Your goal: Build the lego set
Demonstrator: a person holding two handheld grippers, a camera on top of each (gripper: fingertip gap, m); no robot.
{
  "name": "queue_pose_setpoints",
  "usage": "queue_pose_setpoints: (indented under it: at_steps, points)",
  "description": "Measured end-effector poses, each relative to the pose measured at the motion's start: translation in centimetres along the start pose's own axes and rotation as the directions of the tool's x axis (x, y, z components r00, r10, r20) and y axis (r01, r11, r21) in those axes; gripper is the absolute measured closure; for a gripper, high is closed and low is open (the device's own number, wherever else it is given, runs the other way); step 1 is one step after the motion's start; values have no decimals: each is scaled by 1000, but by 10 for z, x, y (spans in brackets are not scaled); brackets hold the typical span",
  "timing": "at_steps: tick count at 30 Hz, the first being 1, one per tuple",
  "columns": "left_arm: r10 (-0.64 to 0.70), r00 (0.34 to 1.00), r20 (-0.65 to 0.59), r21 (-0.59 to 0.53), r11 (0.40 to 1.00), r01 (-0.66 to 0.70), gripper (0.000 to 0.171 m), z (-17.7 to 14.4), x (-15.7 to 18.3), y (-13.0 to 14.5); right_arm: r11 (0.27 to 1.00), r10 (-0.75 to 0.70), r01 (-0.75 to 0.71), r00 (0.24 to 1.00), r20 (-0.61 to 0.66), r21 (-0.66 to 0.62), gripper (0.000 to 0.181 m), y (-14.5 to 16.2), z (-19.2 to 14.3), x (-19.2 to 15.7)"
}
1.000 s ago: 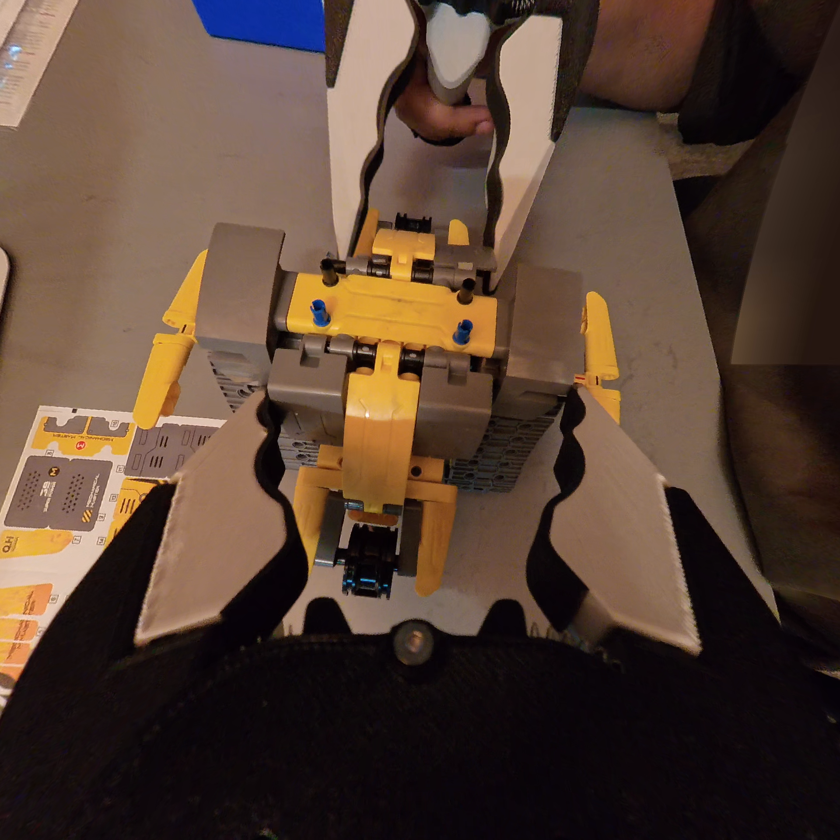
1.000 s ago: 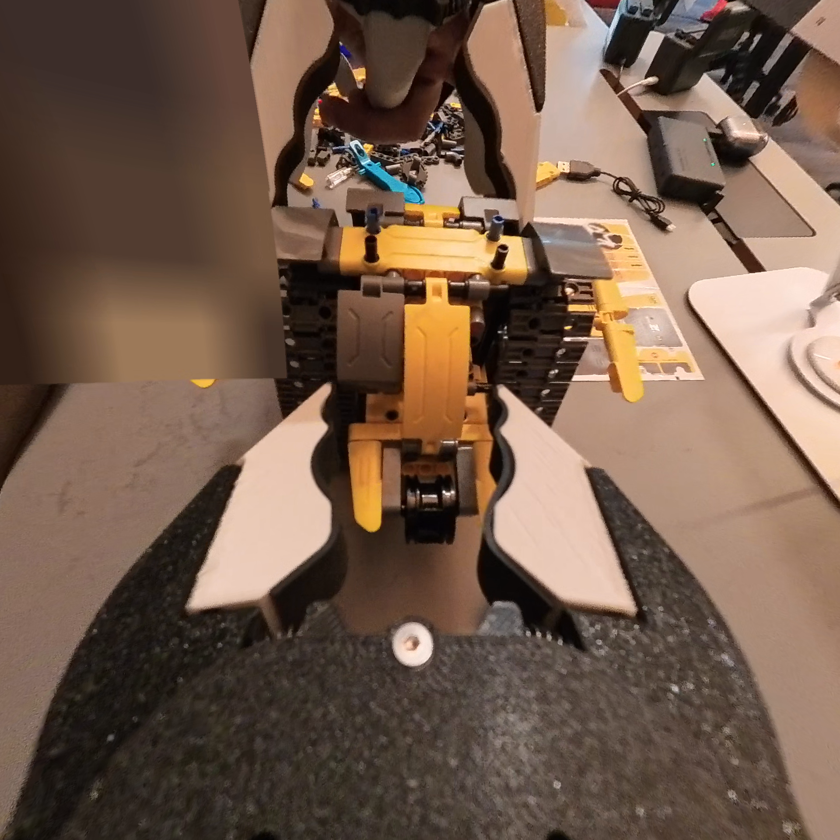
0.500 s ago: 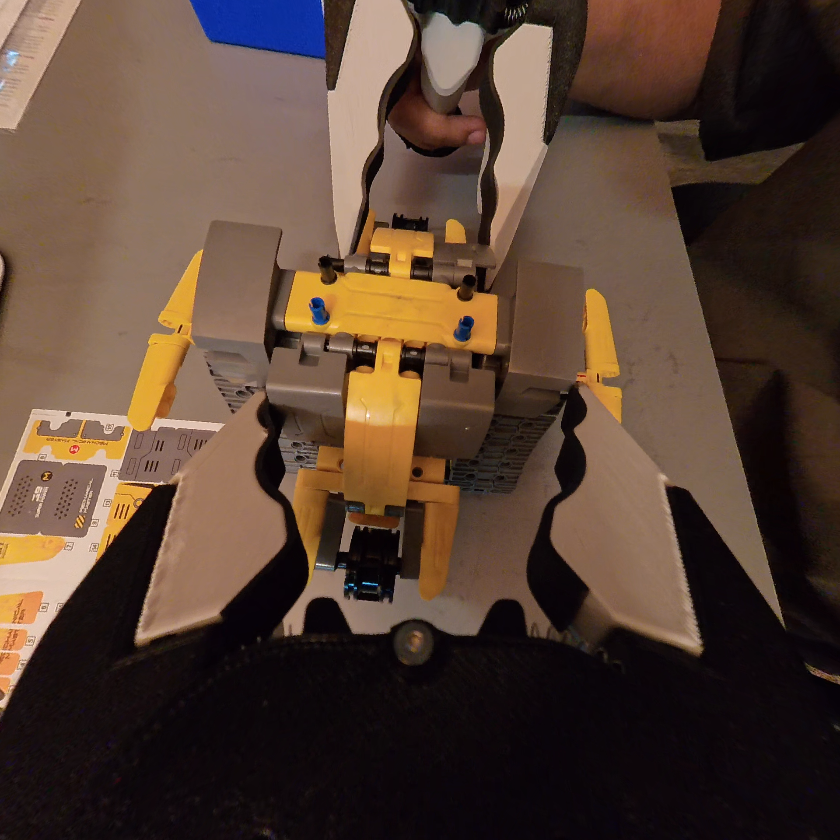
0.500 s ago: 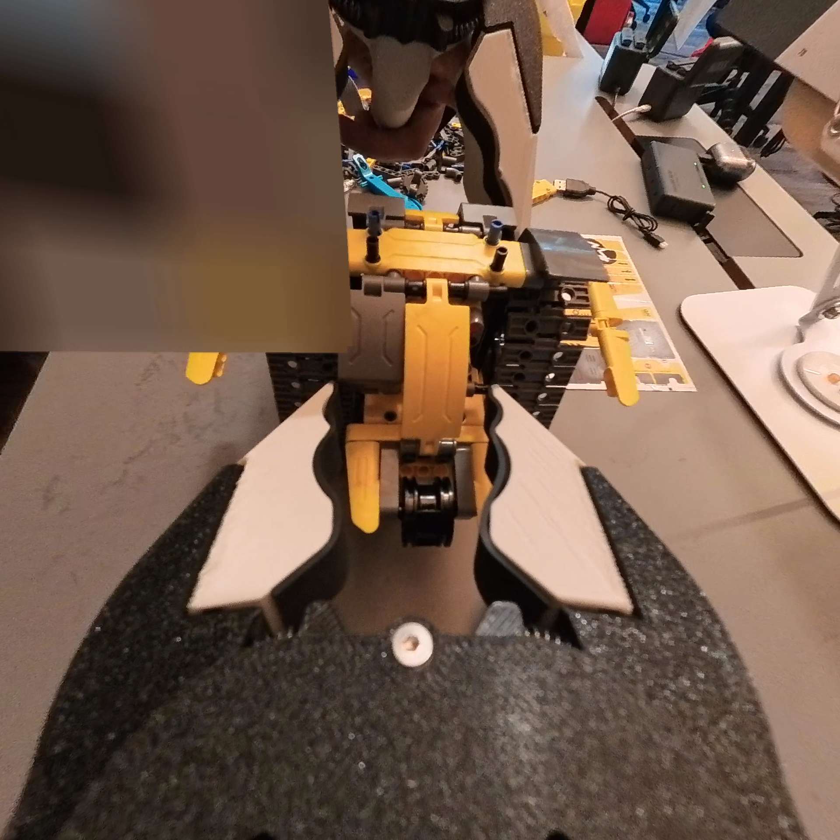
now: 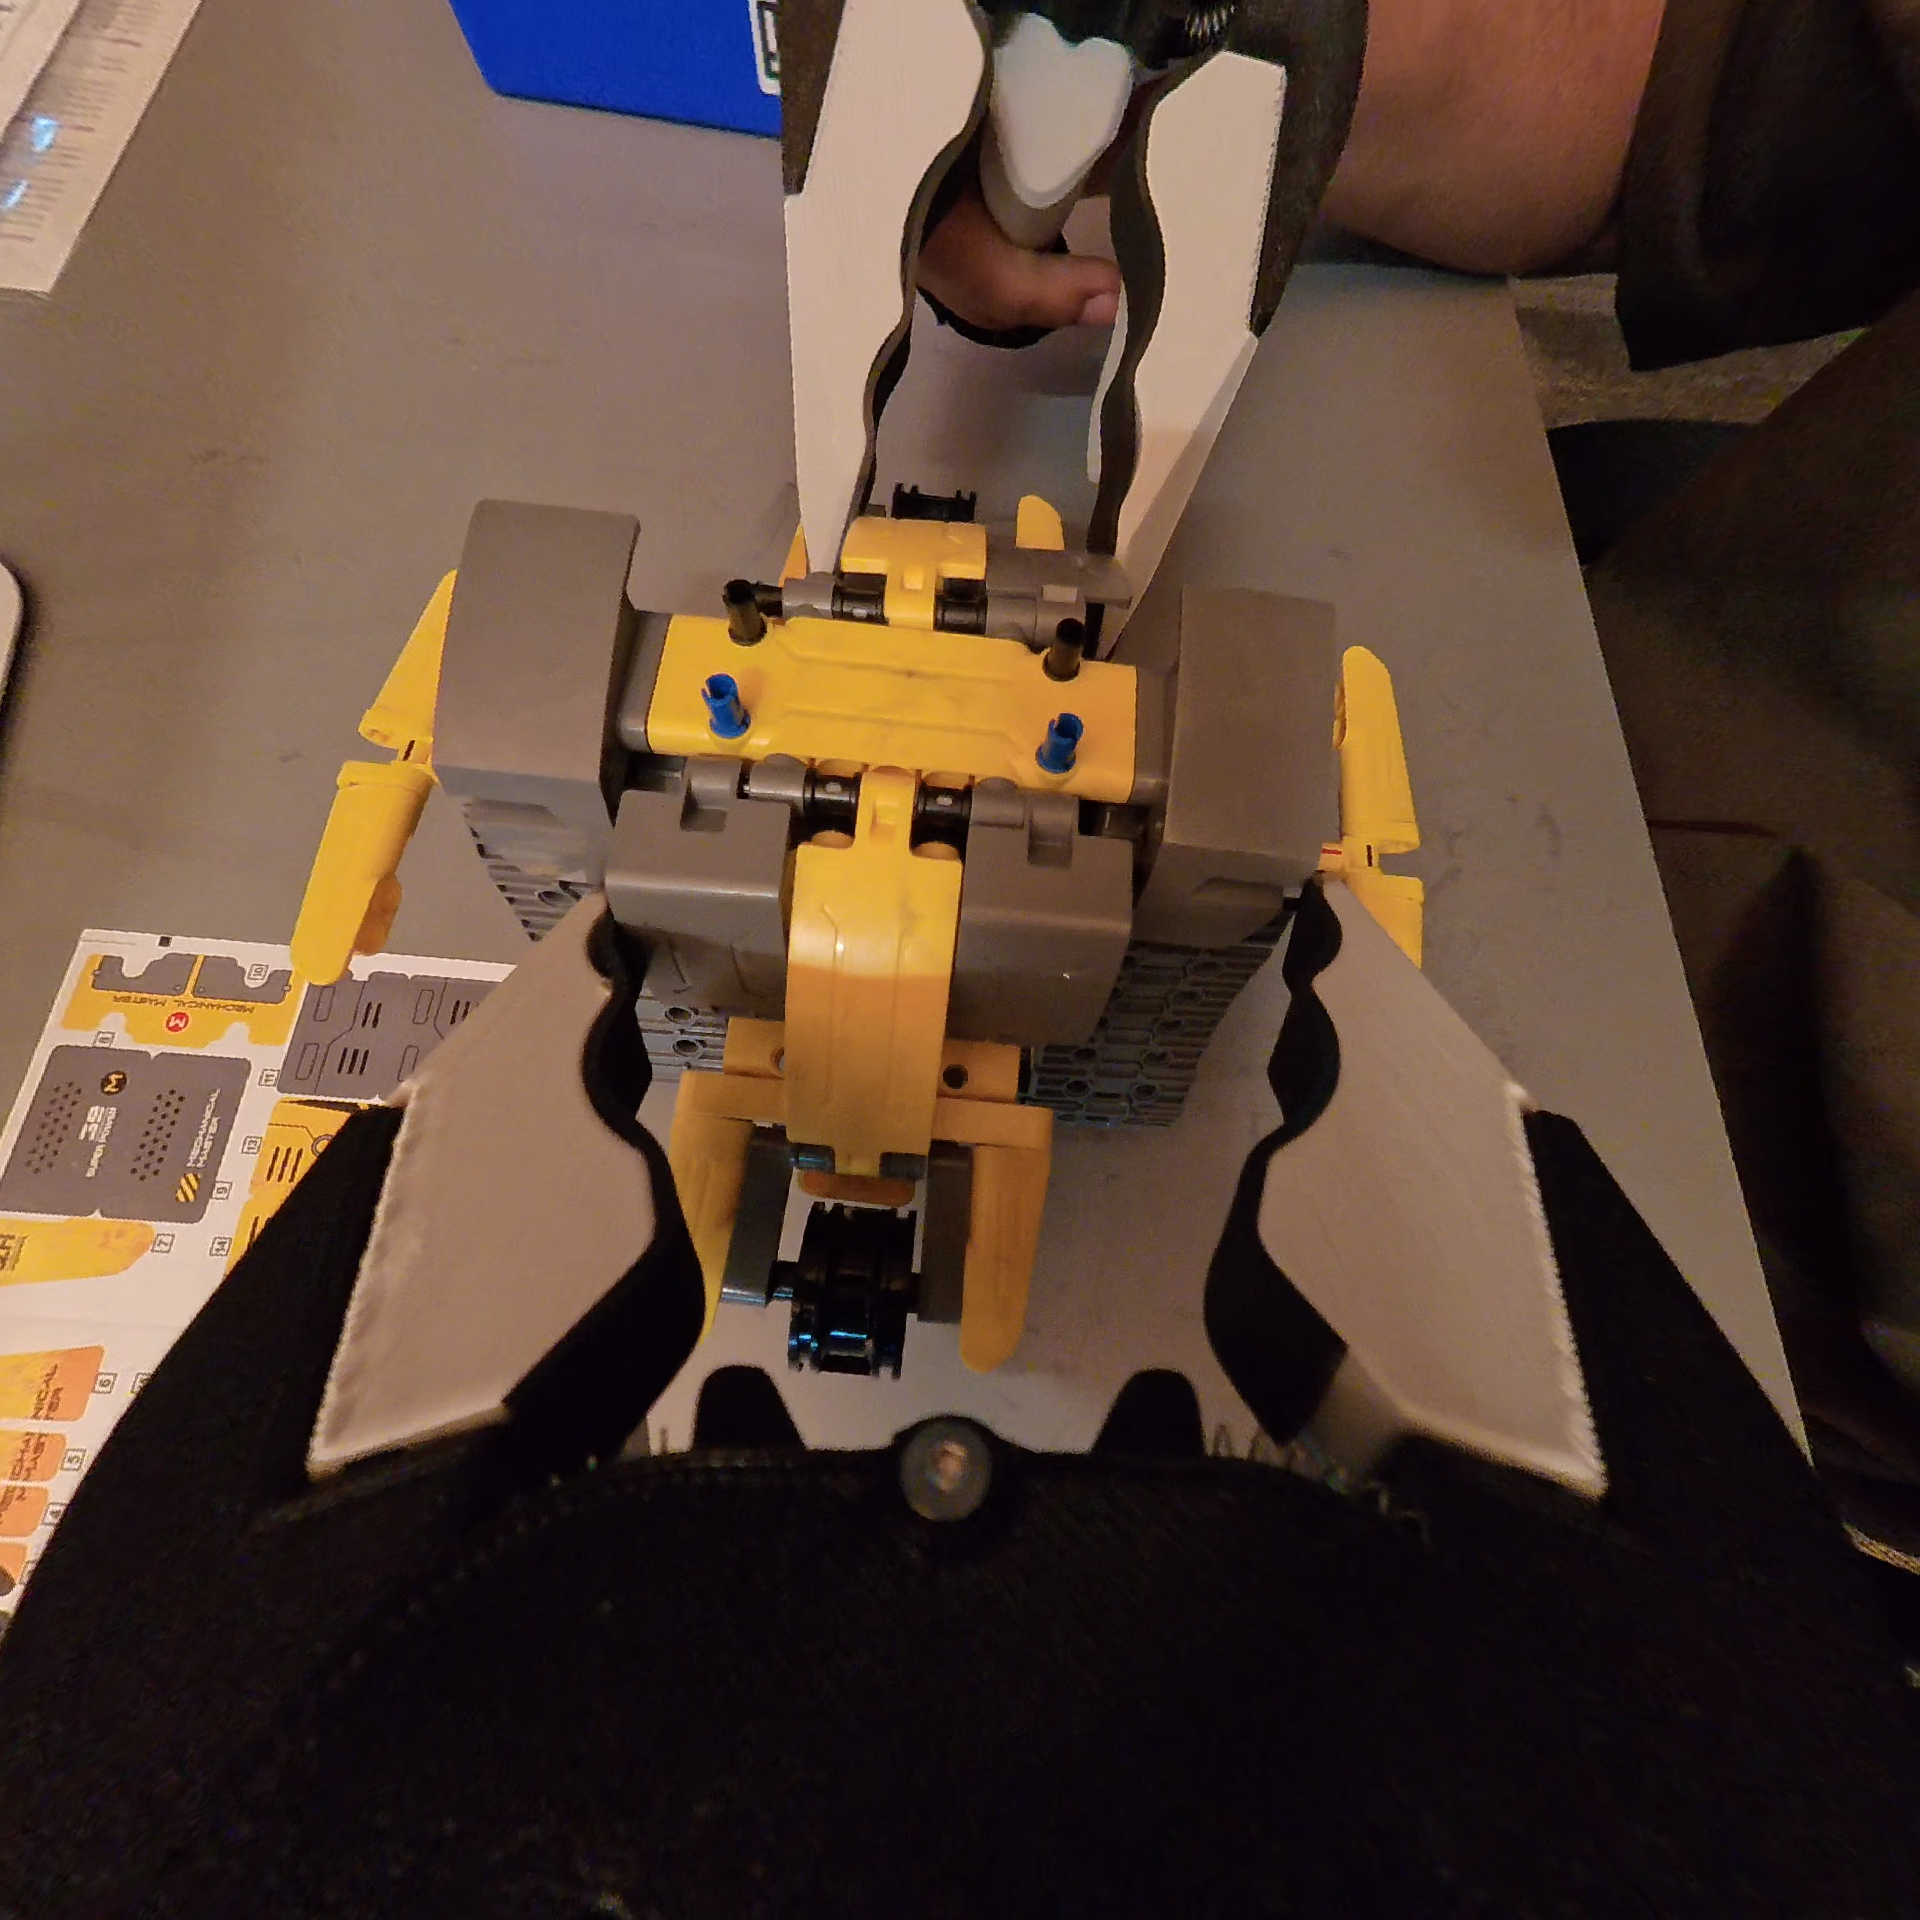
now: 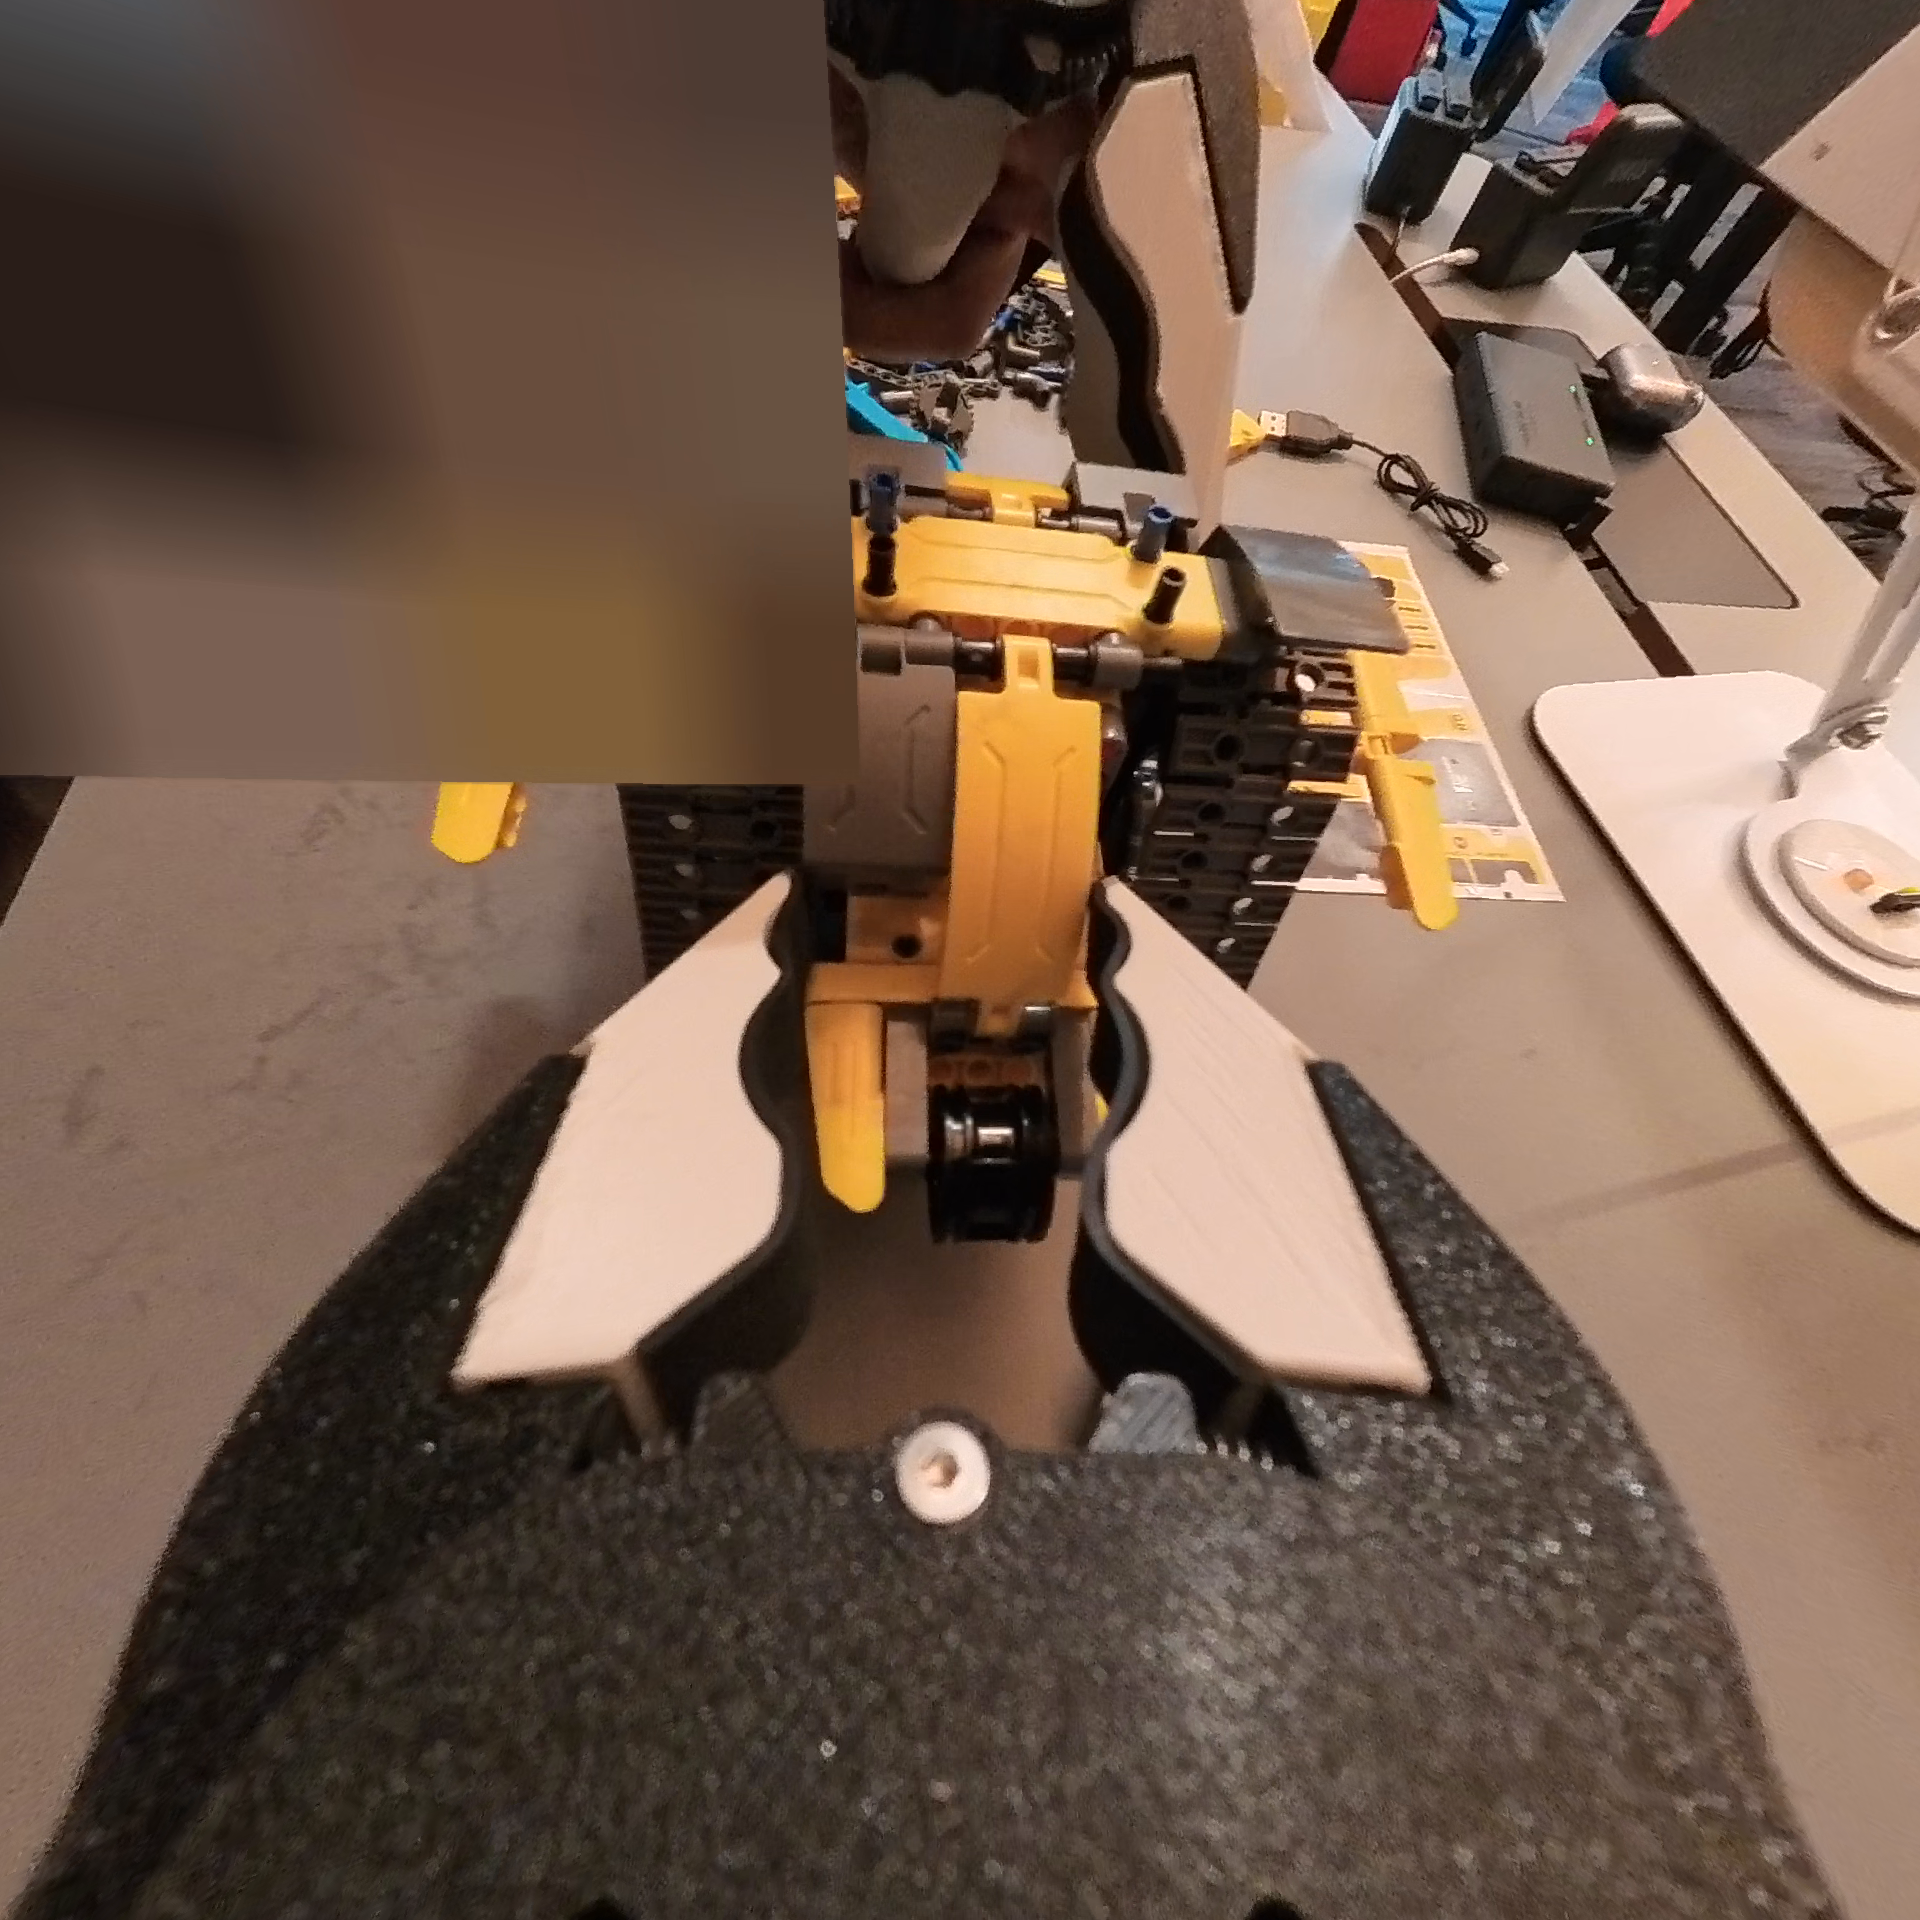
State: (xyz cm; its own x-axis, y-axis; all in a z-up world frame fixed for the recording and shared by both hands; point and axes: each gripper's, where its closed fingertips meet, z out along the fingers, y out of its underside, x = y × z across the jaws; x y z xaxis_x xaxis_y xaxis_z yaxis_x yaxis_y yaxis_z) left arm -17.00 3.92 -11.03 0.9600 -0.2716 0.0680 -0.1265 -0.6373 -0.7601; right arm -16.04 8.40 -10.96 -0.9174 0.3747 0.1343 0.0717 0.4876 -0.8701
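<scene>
A yellow and grey brick-built tracked vehicle model (image 5: 894, 707) stands on the grey table (image 5: 312, 416). My left gripper (image 5: 951, 920) has its jaws wide apart, with both fingertips against the sides of the model's body. My right gripper (image 6: 945, 904) is shut on the narrow yellow end of the model (image 6: 1023, 831), just above its small black wheel (image 6: 987, 1143). The right gripper also shows in the left wrist view (image 5: 977, 561), coming down onto the far end. One left finger (image 6: 1174, 312) shows in the right wrist view; the other is hidden by a blurred patch.
A sticker sheet (image 5: 135, 1122) lies beside the model, also in the right wrist view (image 6: 1455, 790). A blue box (image 5: 623, 52) stands behind. Loose parts (image 6: 956, 384), a black box with a cable (image 6: 1527, 436) and a white stand base (image 6: 1714, 883) lie beyond. The table edge (image 5: 1621, 727) is close. About 6 cm separates my left fingertips from my right.
Both grippers keep the same hold on the model. The right wrist view has shifted slightly, so the background sits a little differently; the model stays fixed between the fingers.
</scene>
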Motion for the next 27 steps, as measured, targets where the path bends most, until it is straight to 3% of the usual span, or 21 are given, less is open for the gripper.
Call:
queue_pose_setpoints:
  at_steps: [8,12,15,27]
  points:
    - [1,1000,3,-1,1000,-1,49,0,-1,0,1000,10,-10,1000,-15,-11,129,0,0,1]
    - [3,1000,-1,1,1000,-3,49,0,-1,1,999,4,-6,1000,-29,-42,111,5,0,1]
    - [4,1000,-5,7,1000,-4,49,0,-1,0,999,35,-35,999,-2,-28,109,7,2,-3]
    - [-8,1000,31,3,1000,8,45,-11,-15,7,996,33,-31,999,23,-78,123,15,-8,-20]
